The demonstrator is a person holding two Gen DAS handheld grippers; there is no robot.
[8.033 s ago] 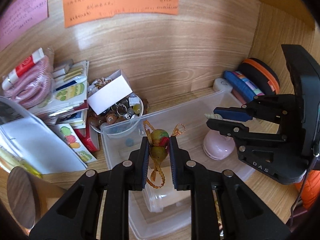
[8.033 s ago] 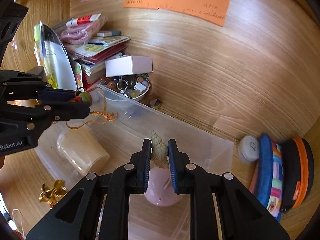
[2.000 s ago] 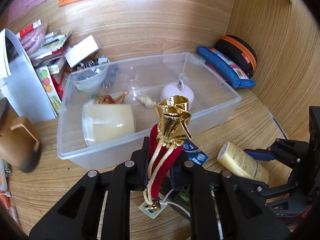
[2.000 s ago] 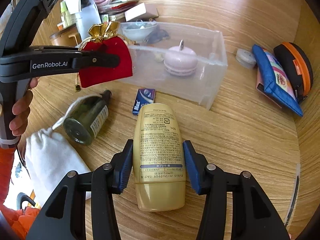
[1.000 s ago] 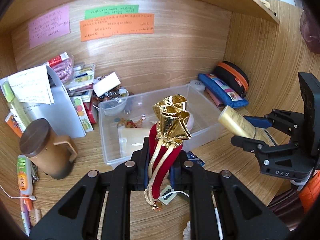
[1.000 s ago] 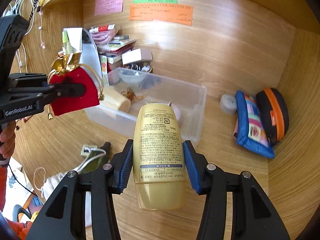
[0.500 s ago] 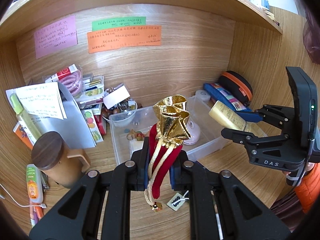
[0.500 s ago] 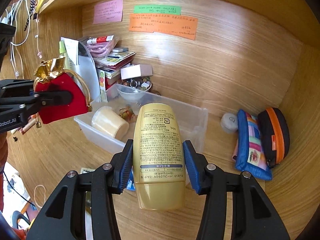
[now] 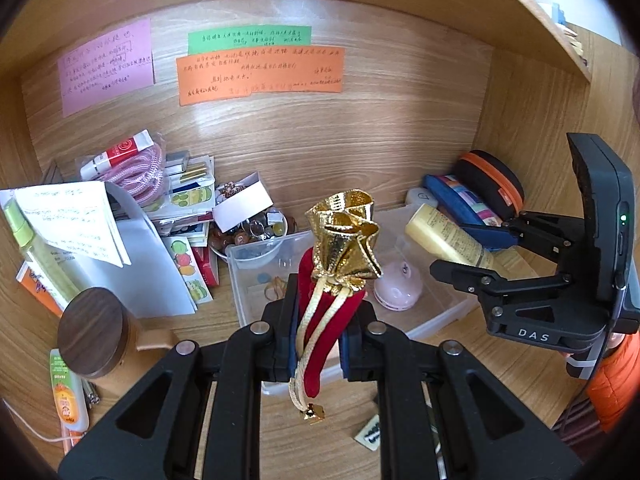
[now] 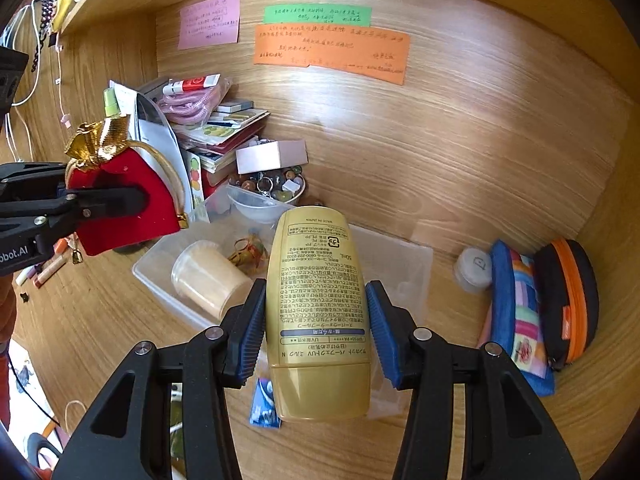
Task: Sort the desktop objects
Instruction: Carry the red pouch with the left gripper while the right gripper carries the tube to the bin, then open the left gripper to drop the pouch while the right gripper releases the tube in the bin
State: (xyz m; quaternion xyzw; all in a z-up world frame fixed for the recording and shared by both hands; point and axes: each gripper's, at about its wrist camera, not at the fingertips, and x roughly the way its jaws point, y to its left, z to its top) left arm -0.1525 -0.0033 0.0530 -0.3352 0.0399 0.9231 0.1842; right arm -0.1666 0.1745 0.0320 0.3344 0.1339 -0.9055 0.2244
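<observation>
Left gripper (image 9: 318, 332) of ours pinches the red pouch (image 9: 326, 312) with its gold ruffle, raised over the clear bin's (image 10: 160, 264) near rim. Our right gripper (image 10: 316, 328) clamps the gold tube (image 10: 318, 312) above that bin, where a cream cup (image 10: 208, 280) lies. Far left, stacked booklets (image 10: 224, 128) and a bead bowl (image 10: 276, 186) crowd the bin; zip cases (image 10: 540, 304) sit at the right.

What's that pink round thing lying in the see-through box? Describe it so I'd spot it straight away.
Find the clear plastic bin on the wooden desk, below the orange note. Inside it lies a pale pink dome with a small metal ring on top. The cream cup in the same bin is a cylinder on its side.
</observation>
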